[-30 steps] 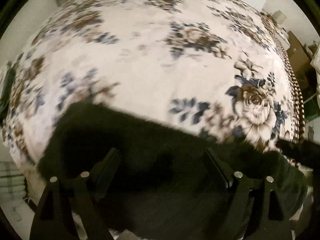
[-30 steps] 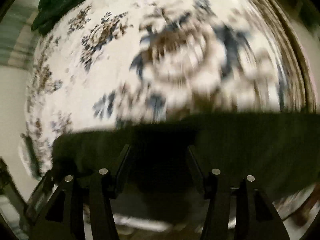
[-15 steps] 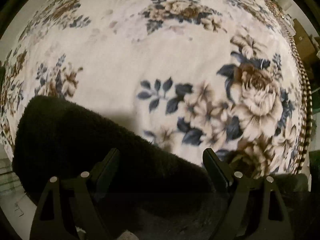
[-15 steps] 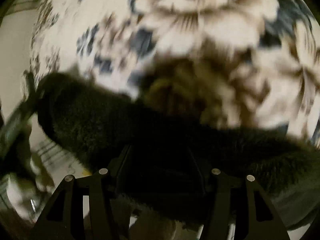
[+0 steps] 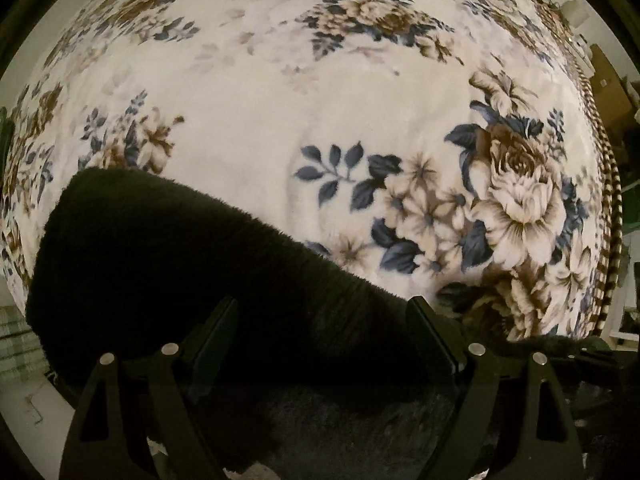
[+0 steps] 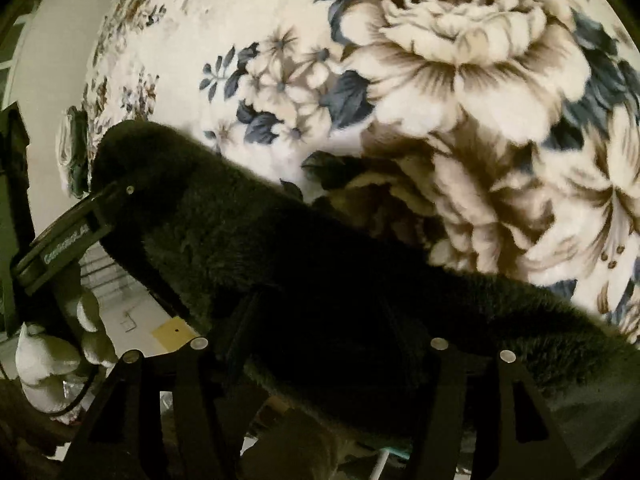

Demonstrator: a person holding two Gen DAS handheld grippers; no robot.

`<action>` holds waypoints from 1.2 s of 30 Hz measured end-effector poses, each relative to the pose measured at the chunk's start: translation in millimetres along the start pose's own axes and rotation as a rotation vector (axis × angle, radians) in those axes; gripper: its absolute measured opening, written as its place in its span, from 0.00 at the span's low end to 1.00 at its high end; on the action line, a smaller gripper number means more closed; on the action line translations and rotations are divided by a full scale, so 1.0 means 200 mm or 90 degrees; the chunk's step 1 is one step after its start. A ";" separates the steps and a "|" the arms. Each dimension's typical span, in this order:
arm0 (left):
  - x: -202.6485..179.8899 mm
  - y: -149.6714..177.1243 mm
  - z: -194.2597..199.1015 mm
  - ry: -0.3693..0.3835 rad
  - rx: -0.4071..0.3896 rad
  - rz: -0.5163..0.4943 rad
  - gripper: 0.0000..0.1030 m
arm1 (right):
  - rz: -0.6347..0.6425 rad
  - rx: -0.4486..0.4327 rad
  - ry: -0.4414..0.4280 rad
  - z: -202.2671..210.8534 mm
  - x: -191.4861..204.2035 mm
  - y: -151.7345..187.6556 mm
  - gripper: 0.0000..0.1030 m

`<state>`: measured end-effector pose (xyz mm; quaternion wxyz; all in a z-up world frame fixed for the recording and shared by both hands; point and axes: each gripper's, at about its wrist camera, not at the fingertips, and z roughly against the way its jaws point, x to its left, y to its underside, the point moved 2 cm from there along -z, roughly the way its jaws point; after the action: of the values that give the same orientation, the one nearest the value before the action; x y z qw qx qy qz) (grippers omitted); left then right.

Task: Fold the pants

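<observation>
The pants are dark, fuzzy fleece (image 5: 168, 264), lying as a thick band across the near edge of a floral blanket (image 5: 300, 120). In the left wrist view the fabric fills the space between the wide-apart fingers of my left gripper (image 5: 324, 320); whether the pads press it is hidden. In the right wrist view the same pants (image 6: 240, 232) run from the left gripper's finger (image 6: 80, 224) at far left to my right gripper (image 6: 316, 304), whose fingers stand wide with fabric bunched between them.
The cream blanket with blue and brown roses (image 6: 460, 60) covers the bed. Its striped trim (image 5: 612, 208) marks the right edge. A gloved hand (image 6: 52, 360) holds the left gripper. Floor shows below the bed edge (image 6: 132, 312).
Both grippers have dropped closer to the blanket and moved forward with the pants. The pants' edge now lies lower in both views, and the motion blur has gone.
</observation>
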<state>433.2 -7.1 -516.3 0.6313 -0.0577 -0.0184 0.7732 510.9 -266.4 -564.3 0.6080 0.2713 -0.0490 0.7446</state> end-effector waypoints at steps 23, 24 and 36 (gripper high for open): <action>0.19 0.10 -0.05 -0.015 0.013 0.075 0.82 | -0.071 0.040 -0.058 -0.08 0.07 -0.18 0.62; 0.19 0.11 -0.06 -0.015 0.017 0.074 0.82 | -0.065 0.056 -0.057 -0.09 0.07 -0.15 0.62; 0.20 0.17 -0.22 -0.017 0.042 0.069 0.82 | -0.122 -0.011 -0.013 -0.12 -0.03 -0.27 0.12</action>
<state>396.5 23.6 -566.9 0.5897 -0.0274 0.0018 0.8072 552.8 -248.8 -602.2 0.6782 0.2768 -0.0353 0.6799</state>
